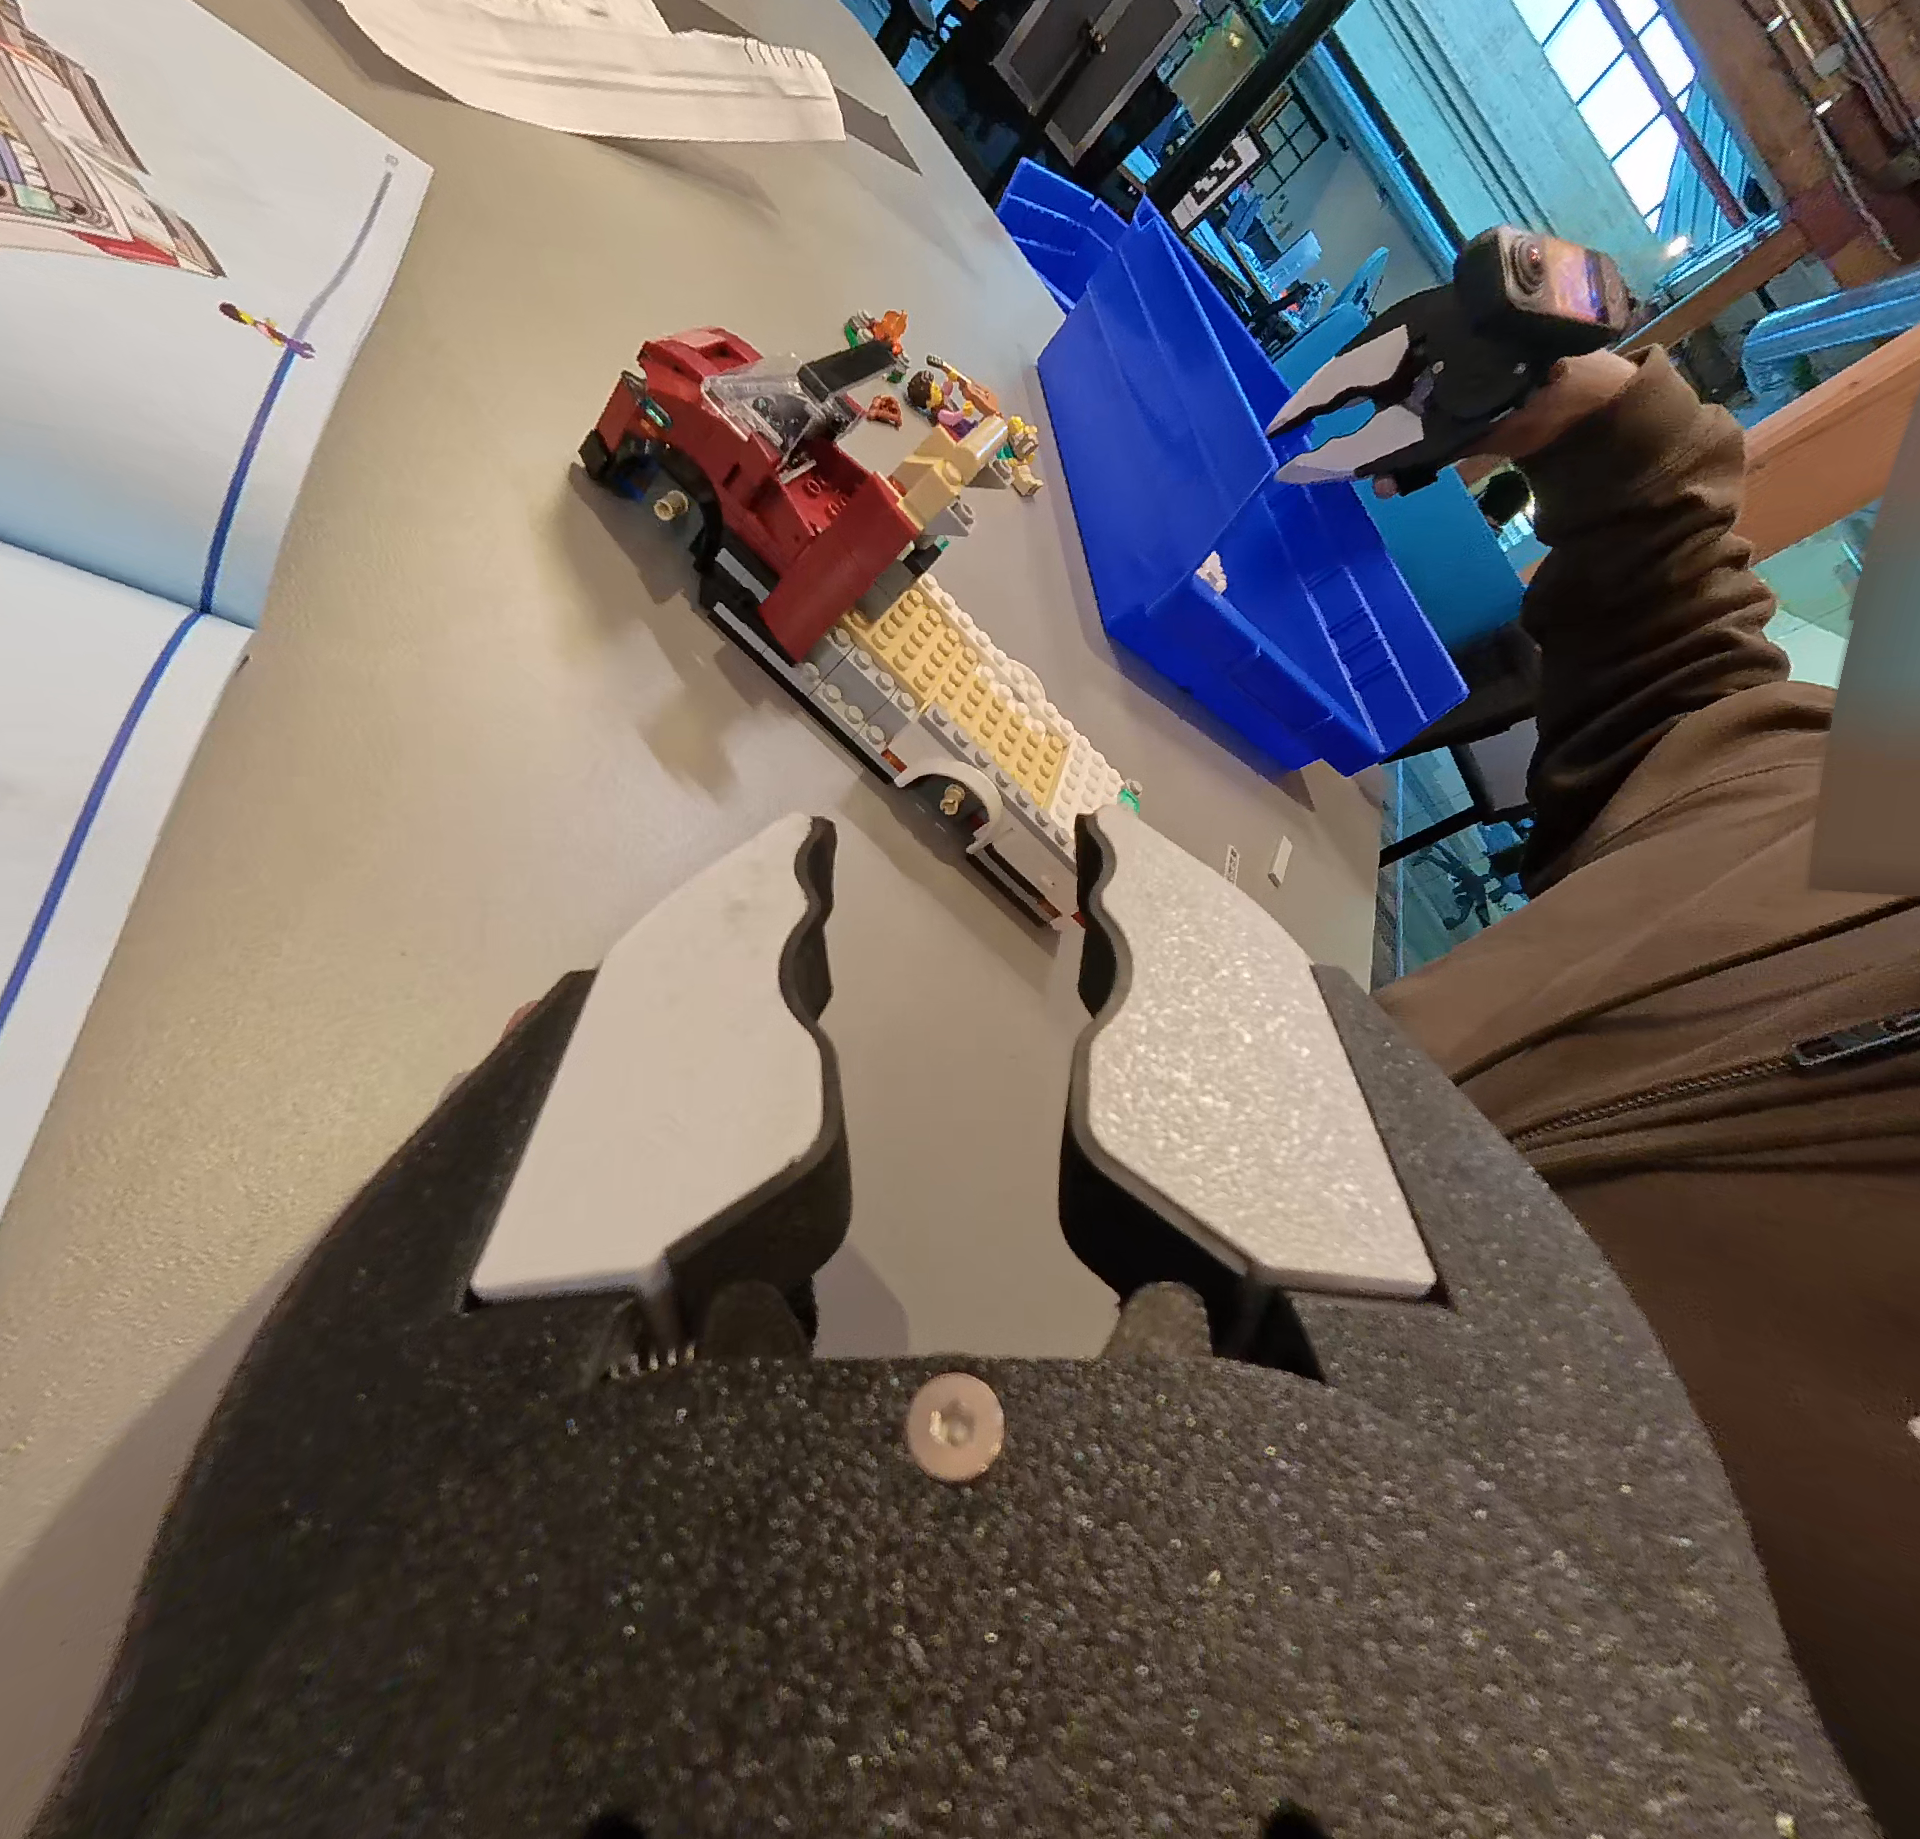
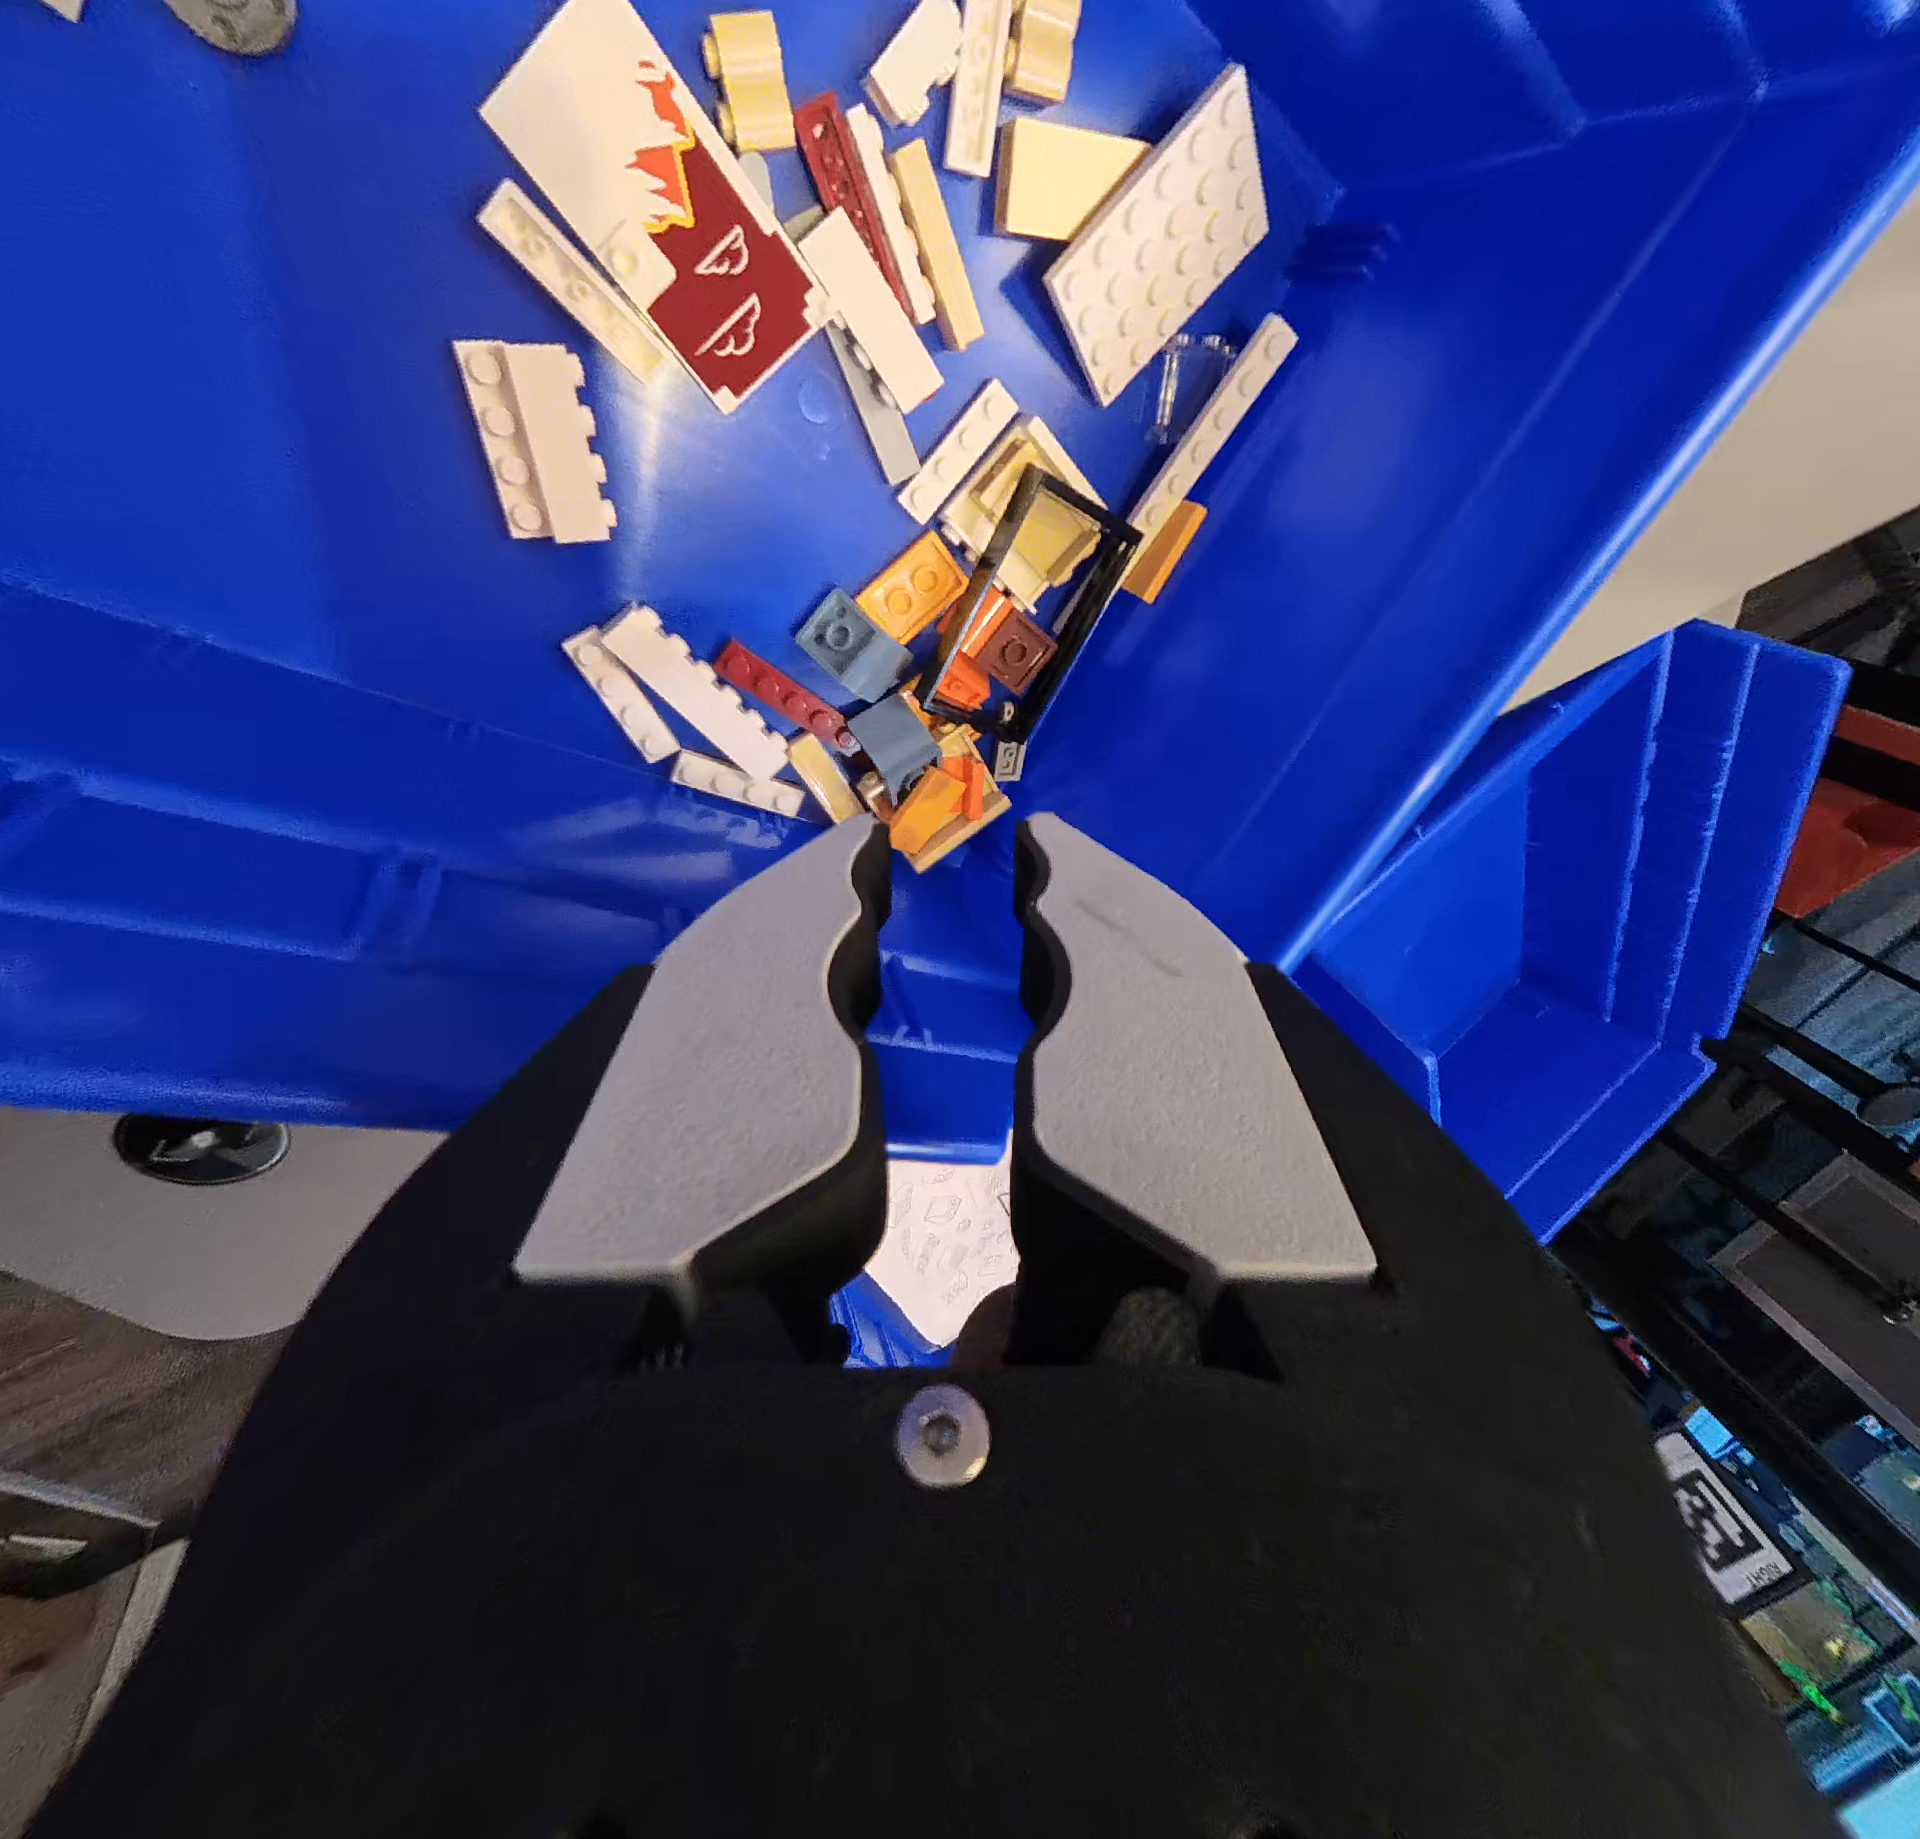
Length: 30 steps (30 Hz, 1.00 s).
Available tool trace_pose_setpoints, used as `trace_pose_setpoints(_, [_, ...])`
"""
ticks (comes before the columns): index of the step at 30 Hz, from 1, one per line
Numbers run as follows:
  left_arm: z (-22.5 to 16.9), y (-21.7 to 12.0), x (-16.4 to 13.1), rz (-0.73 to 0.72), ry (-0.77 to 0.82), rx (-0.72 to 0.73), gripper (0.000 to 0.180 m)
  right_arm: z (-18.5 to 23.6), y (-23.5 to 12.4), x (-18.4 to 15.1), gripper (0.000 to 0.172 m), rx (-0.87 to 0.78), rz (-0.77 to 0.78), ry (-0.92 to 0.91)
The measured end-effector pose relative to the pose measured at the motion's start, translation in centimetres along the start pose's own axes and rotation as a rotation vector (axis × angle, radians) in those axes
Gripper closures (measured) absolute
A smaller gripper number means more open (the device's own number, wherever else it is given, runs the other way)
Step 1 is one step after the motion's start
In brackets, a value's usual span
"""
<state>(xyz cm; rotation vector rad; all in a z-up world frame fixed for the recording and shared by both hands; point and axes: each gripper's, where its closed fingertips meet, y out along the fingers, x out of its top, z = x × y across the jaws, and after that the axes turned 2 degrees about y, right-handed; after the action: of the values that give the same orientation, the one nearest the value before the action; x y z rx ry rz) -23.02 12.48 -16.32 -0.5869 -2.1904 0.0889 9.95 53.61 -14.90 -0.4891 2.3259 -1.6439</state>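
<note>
Where the grey table (image 1: pixel 436 854) spreads: blue bin (image 1: pixel 1174 459) stands beyond the brick truck (image 1: pixel 831 584).
Left gripper (image 1: pixel 956 844): fingers spread, empty, just short of the truck's rear.
Right gripper (image 2: pixel 951 833): over the bin (fingers apart, gripping nothing), nearest an orange brick (image 2: pixel 925 813).

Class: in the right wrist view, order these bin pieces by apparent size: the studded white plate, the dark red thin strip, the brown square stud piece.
1. Studded white plate, largest.
2. Dark red thin strip.
3. Brown square stud piece, smallest.
All lie in the blue bin.
</note>
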Motion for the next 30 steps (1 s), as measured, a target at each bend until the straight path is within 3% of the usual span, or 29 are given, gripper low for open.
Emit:
trace_pose_setpoints(11, [0.6,0.4,-0.2,0.039,0.073,0.104,0.137,-0.1,0.6,0.2,0.150,0.009,0.031,-0.005])
trace_pose_setpoints(17, [3.2,0.0,-0.5,0.154,0.218,0.320,0.136,-0.5,0.4,0.3,0.150,0.013,0.057,-0.015])
trace_pose_setpoints(30, [3.9,0.2,-0.7,0.167,0.212,0.351,0.136,0.0,1.1,1.8,0.150,0.031,0.046,-0.054])
